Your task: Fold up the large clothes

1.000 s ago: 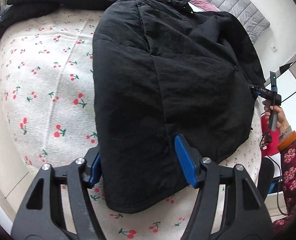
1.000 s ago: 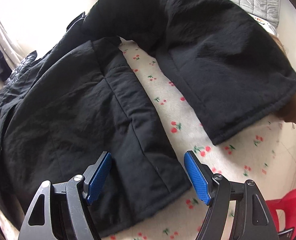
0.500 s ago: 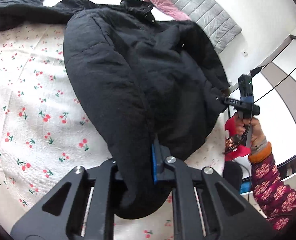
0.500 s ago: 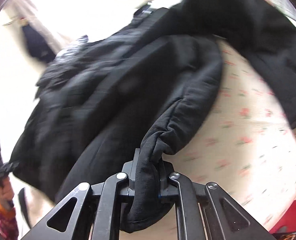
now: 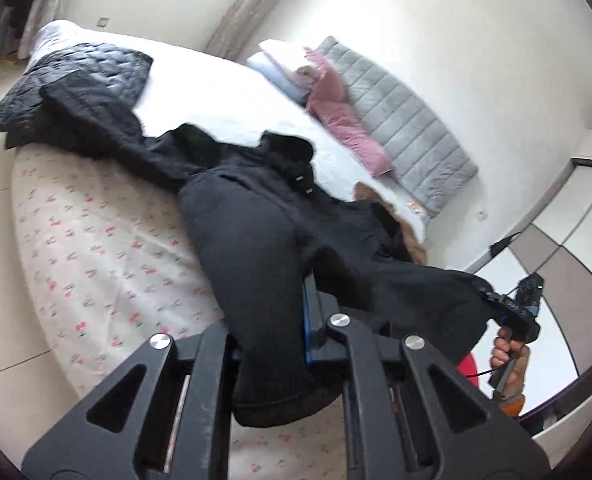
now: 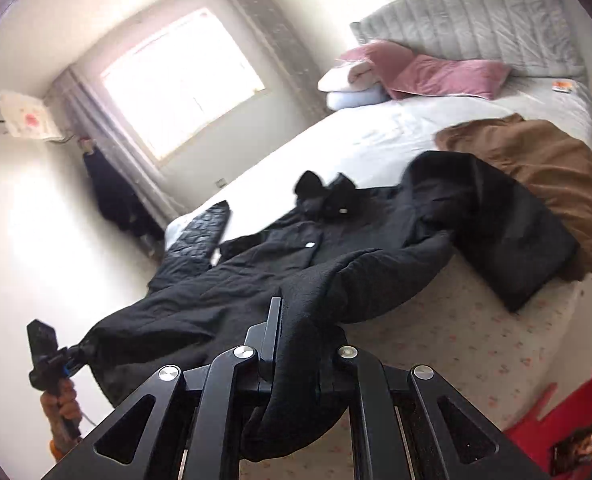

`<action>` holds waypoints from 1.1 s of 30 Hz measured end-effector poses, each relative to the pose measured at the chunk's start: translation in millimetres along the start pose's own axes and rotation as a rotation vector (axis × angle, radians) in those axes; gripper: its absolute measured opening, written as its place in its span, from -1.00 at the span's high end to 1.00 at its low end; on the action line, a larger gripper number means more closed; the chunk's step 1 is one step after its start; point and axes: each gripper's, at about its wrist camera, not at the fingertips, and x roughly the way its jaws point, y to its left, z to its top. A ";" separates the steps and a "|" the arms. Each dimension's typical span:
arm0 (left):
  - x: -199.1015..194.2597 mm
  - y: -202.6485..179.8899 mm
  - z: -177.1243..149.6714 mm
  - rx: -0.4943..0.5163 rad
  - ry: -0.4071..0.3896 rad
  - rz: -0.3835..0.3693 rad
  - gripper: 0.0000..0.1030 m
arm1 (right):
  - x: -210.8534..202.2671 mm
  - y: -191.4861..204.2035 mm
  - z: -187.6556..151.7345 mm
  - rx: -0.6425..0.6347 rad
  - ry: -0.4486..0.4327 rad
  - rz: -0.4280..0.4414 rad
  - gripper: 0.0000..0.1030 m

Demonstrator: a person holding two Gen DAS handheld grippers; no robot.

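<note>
Both grippers pinch hem of black coat (image 5: 255,240): left gripper (image 5: 273,332) & right gripper (image 6: 296,360), each w/ fingers pressed on cloth. Coat lies on near part of bed (image 5: 95,248), collar at far side.

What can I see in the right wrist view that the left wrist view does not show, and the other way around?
Only the right wrist view shows the window and the air conditioner. Only the left wrist view shows the right gripper from outside, shut on the coat's hem. Both show the black coat, the cherry-print sheet, the pink pillow and the grey quilted pad.
</note>
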 end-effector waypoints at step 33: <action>159.5 -107.2 -180.9 0.771 0.457 0.264 0.80 | 137.3 39.6 -210.8 -0.683 0.578 -0.247 0.83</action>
